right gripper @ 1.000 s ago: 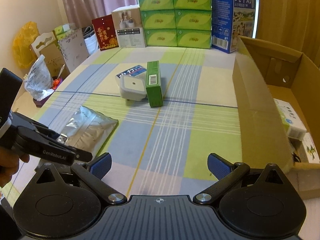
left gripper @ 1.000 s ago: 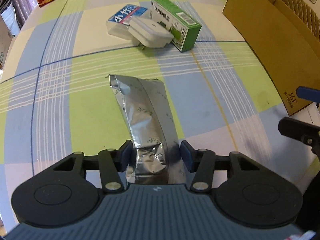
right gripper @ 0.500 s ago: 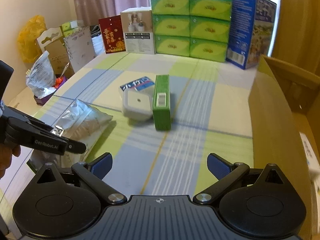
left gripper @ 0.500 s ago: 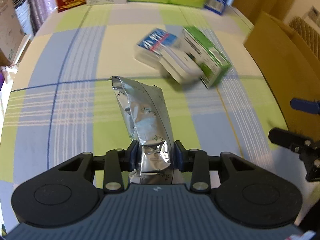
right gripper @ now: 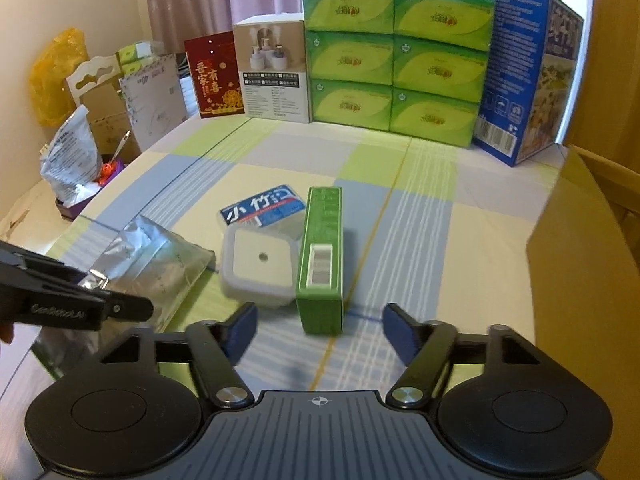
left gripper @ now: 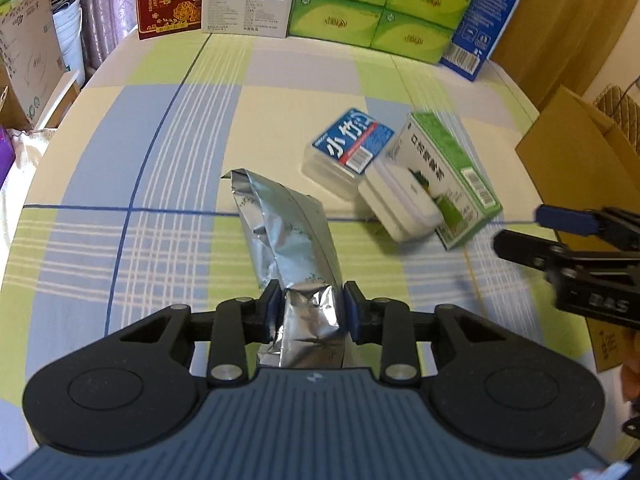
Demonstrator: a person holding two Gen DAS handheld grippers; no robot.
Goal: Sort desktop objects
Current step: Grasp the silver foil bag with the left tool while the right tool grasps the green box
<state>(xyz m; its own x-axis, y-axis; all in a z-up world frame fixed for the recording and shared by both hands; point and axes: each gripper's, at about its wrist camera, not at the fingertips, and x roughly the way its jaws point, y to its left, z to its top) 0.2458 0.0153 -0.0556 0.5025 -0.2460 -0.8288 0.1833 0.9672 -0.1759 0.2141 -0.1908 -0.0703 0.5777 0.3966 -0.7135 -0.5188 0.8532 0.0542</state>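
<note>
Spreading under everything is your checked cloth [left gripper: 168, 152], with the carton [right gripper: 576, 240] at its right edge. Your left gripper [left gripper: 311, 309] is clamped on the foil pouch [left gripper: 280, 220], its far end raised. The green box [right gripper: 322, 256], white case [right gripper: 260, 268] and blue pack [right gripper: 264, 206] huddle touching mid-cloth. Your right gripper [right gripper: 320, 330] gapes wide before the green box.
</note>
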